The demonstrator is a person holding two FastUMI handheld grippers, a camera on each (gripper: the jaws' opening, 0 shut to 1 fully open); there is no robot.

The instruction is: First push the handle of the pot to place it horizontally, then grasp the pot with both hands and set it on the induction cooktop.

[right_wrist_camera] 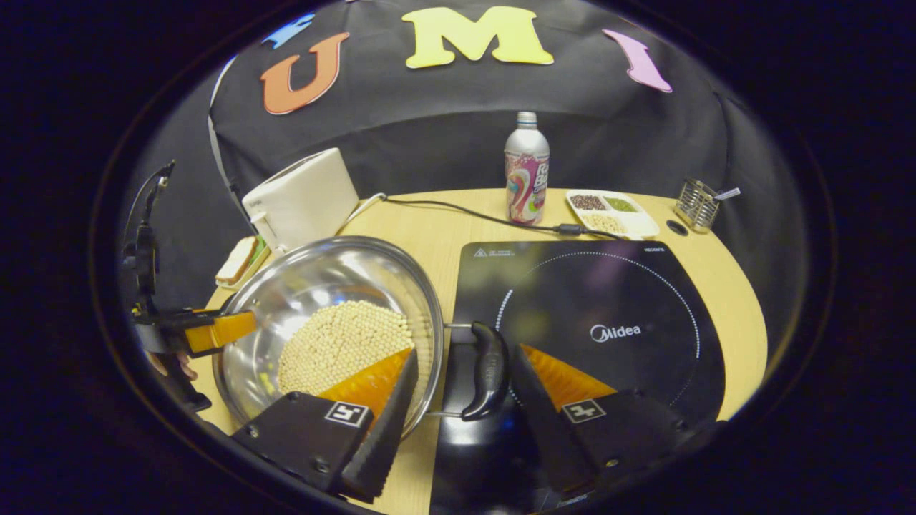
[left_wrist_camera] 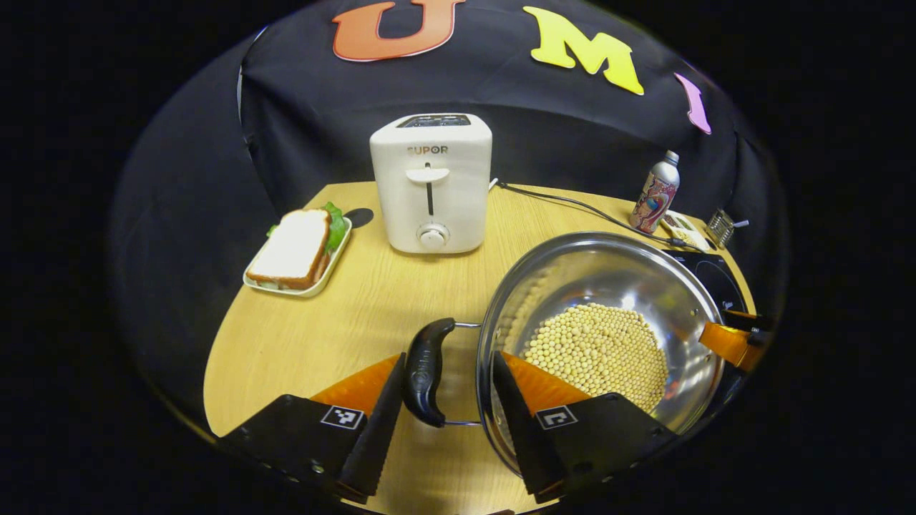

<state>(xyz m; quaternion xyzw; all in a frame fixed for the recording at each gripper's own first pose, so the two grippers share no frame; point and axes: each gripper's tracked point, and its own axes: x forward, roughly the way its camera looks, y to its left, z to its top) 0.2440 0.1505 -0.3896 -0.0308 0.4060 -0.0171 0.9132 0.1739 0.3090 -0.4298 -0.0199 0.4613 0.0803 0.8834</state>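
The steel pot [left_wrist_camera: 608,275] holds a heap of pale beans [left_wrist_camera: 601,350]. My left gripper [left_wrist_camera: 451,357] has closed over the pot's black left handle [left_wrist_camera: 427,372], one finger outside the handle and the other against the inner wall. In the right gripper view, my right gripper [right_wrist_camera: 464,354] clamps the black right handle [right_wrist_camera: 489,368] and the pot [right_wrist_camera: 336,275] wall the same way. That handle hangs over the left edge of the black induction cooktop [right_wrist_camera: 608,315]. Each view also shows the other gripper across the rim.
A white toaster [left_wrist_camera: 431,182] stands behind the pot, a sandwich on a plate [left_wrist_camera: 297,250] to its left. A bottle [right_wrist_camera: 527,168], a divided snack tray [right_wrist_camera: 612,211] and a wire holder [right_wrist_camera: 696,204] sit behind the cooktop. A black cord [right_wrist_camera: 494,218] crosses the table.
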